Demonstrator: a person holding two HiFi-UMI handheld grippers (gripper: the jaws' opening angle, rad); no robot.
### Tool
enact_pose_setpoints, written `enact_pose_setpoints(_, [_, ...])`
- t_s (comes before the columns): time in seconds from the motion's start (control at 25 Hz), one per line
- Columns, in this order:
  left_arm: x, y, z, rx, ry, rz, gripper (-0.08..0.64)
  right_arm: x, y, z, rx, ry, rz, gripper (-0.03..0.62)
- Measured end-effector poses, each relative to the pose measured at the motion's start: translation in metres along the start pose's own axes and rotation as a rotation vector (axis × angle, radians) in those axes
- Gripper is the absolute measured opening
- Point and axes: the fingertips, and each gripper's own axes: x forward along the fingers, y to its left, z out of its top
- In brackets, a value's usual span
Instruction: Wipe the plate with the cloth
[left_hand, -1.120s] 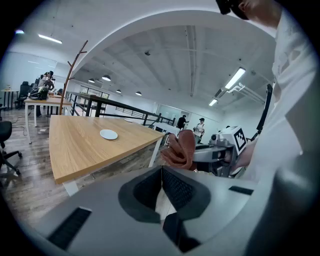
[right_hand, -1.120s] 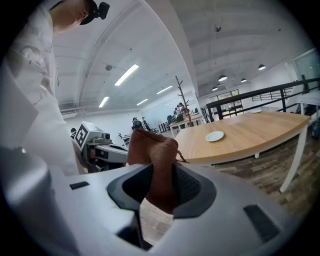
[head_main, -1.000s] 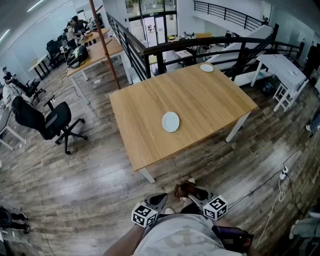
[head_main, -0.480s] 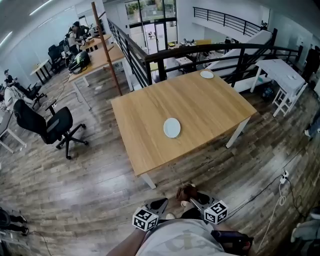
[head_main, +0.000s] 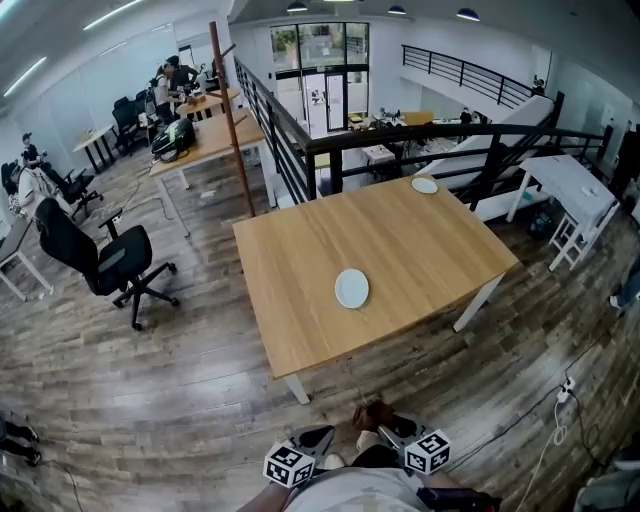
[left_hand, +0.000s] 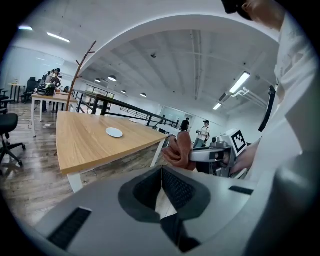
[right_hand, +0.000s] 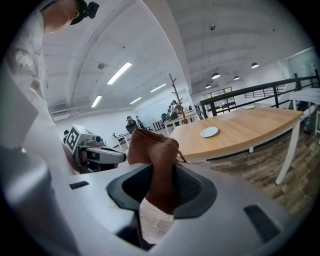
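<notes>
A white plate (head_main: 351, 288) lies near the front middle of the wooden table (head_main: 300, 260); it also shows far off in both gripper views (left_hand: 114, 132) (right_hand: 209, 132). Both grippers hang low by the person's body, well short of the table. My right gripper (head_main: 385, 425) (right_hand: 157, 185) is shut on a brown cloth (right_hand: 154, 157) (head_main: 371, 413), bunched above its jaws. My left gripper (head_main: 318, 437) (left_hand: 161, 172) is shut with nothing between its jaws. The cloth (left_hand: 179, 149) sits just ahead of it in the left gripper view.
A second white plate (head_main: 425, 185) sits at the table's far right corner. A black office chair (head_main: 105, 262) stands to the left on the wood floor. A black railing (head_main: 400, 135) runs behind the table, and a white desk (head_main: 570, 190) stands at the right.
The head view has tilted up, so the table and plate sit lower in frame. Both grippers stay low by the body, the cloth still in the right one.
</notes>
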Motion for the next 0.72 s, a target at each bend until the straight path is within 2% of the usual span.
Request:
enact_pose_setpoints(0.36, [0.011,0.017,-0.003,-0.059,-0.002,0.041,0.012,0.023,-0.013,0.011,-0.014,0.044,0.055,0.127])
enact_pose_setpoints(0.72, [0.043,0.028,0.025,-0.048,0.005,0.034,0.014,0.037,-0.048,0.032,-0.002,0.039,0.058,0.127])
